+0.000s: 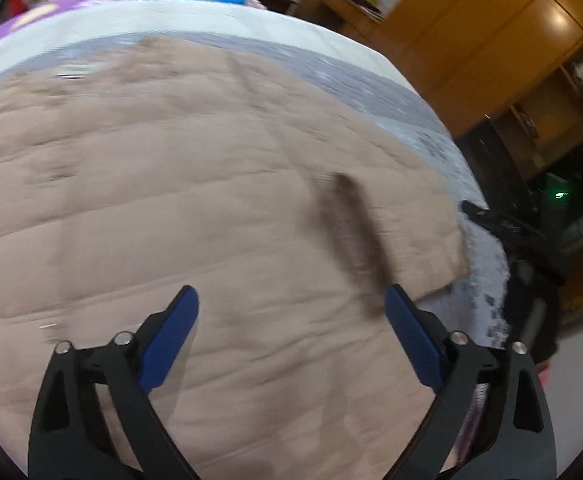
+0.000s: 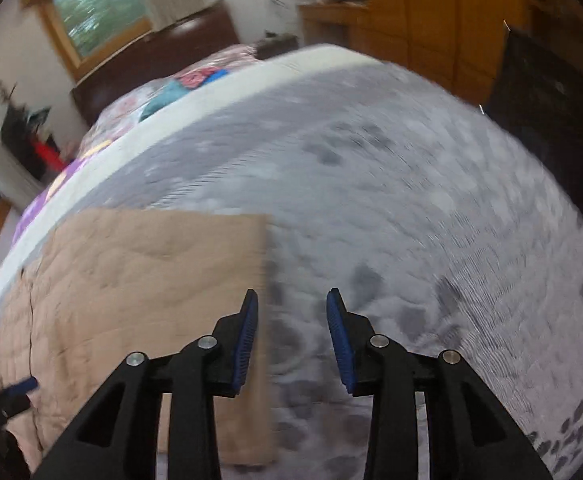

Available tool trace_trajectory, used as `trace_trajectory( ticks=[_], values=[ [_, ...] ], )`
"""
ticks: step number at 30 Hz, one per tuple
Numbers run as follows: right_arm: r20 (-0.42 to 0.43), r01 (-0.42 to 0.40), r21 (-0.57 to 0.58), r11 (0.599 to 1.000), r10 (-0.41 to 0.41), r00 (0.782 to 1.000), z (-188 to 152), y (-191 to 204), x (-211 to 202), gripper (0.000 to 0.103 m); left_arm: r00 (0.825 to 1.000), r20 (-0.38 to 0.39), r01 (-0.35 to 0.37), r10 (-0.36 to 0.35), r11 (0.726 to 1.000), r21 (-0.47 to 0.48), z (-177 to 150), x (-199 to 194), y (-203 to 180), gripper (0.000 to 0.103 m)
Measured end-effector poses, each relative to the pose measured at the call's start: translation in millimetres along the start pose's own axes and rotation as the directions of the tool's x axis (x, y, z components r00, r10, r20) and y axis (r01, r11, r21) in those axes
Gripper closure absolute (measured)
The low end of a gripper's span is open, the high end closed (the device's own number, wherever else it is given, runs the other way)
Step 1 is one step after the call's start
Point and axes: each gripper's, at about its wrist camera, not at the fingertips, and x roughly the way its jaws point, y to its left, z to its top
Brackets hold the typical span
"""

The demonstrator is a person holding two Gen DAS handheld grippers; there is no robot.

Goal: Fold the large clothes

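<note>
Left jaws: your left gripper (image 1: pixel 291 300) stands spread wide with nothing between its blue pads, which hang just above the cloth.
Right jaws: your right gripper (image 2: pixel 292 300) is parted about a third of the way and holds nothing; the cloth's straight side edge runs just under its left pad.
Garment: the large beige quilted garment (image 1: pixel 171 200) lies flat beneath and ahead of the left jaws, reaching well beyond both fingertips. From the right wrist view it fills the ground left of the jaws, with its corner ahead of the left pad.
Dark strip: a blurred brown band (image 1: pixel 351 236) crosses the cloth just ahead of the left gripper's right pad; you cannot tell from this view what it is.
Bedding: the grey spotted bed cover (image 2: pixel 431 220) lies under the garment and is bare ahead and to the right of the right jaws.
Step in hand: you seem to be between grips, lining up for another fold.
Doing it well: bring each pair of pads down on the beige edge alone, pinch only the garment and not the cover below, lift both ends level, and lay edge to edge so no crease is trapped.
</note>
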Motion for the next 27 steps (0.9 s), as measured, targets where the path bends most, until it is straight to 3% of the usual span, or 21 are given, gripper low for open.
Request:
trace_trajectory(
  ticks=[4,5,7,9,12,18,23,27],
  values=[
    [-0.008,0.01,0.014,1.0,-0.01,1.0,1.4,-18.8,4.1,0.066,0.994,-0.076,0.077,-0.077,0.997,-0.012,8.7,39.7,-32.7,0.023],
    [-0.012,0.002,0.015,1.0,-0.001,1.0,1.2,-23.4,4.0,0.066,0.993,-0.09,0.079,-0.079,0.997,-0.005,10.3,47.7,-39.6,0.029],
    [-0.02,-0.014,0.01,1.0,0.014,1.0,-1.0,-21.5,3.8,0.066,0.994,-0.096,0.05,-0.049,0.999,0.01,10.2,56.1,-46.4,0.047],
    [-0.022,-0.013,-0.004,1.0,0.013,1.0,-1.9,-16.6,6.1,0.066,0.996,-0.093,0.016,-0.016,1.0,0.006,12.1,62.3,-49.3,0.08],
    [-0.018,-0.038,-0.021,0.999,0.038,0.999,-0.8,-4.3,9.5,0.066,0.994,-0.074,0.075,-0.079,0.996,-0.051,11.7,53.2,-38.5,0.098],
    [-0.02,-0.19,-0.015,0.982,0.189,0.982,-1.0,7.6,4.9,0.066,0.995,0.097,0.04,-0.036,0.998,-0.041,3.8,-14.0,-16.1,0.1],
    [-0.063,-0.324,-0.037,0.945,0.322,0.945,-6.7,33.8,4.9,0.066,0.978,0.208,-0.001,0.02,0.996,-0.092,-8.1,-77.0,25.1,0.1],
    [-0.108,-0.372,-0.102,0.923,0.362,0.926,-17.2,68.9,4.9,0.066,0.962,0.259,-0.055,0.089,0.989,-0.135,-15.6,-116.5,59.5,0.1]
  ],
)
